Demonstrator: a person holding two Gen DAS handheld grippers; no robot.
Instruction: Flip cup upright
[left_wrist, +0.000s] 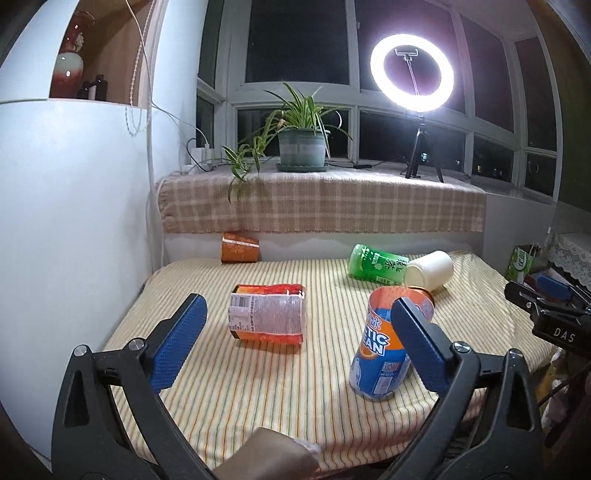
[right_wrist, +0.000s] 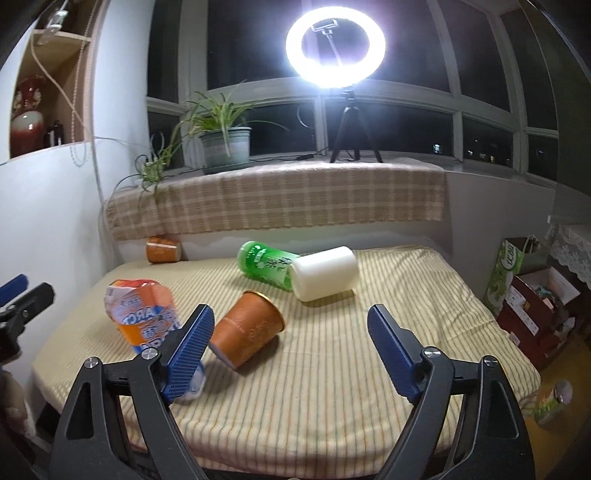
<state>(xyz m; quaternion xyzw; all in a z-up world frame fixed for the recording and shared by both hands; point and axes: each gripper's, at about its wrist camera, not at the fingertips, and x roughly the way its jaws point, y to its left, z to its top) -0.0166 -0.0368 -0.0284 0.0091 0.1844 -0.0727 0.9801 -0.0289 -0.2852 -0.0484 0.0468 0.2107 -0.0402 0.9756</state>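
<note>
An orange paper cup (right_wrist: 247, 334) lies on its side on the striped table (right_wrist: 332, 387), mouth toward the window, base toward me. In the left wrist view only its rim (left_wrist: 424, 293) shows behind a blue-orange bottle. My right gripper (right_wrist: 291, 325) is open and empty, just above and in front of the cup, its left finger (right_wrist: 190, 350) close to the cup's base. My left gripper (left_wrist: 299, 325) is open and empty over the table's near left part. The right gripper also shows at the right edge of the left wrist view (left_wrist: 546, 306).
A cut blue-orange bottle (left_wrist: 384, 350) stands beside the cup. An orange snack box (left_wrist: 267, 317) lies mid-table. A green bottle (right_wrist: 267, 267) and a white cup (right_wrist: 325, 273) lie on their sides behind. Another orange cup (right_wrist: 162, 249) lies at the far left. Boxes (right_wrist: 535, 306) stand right of the table.
</note>
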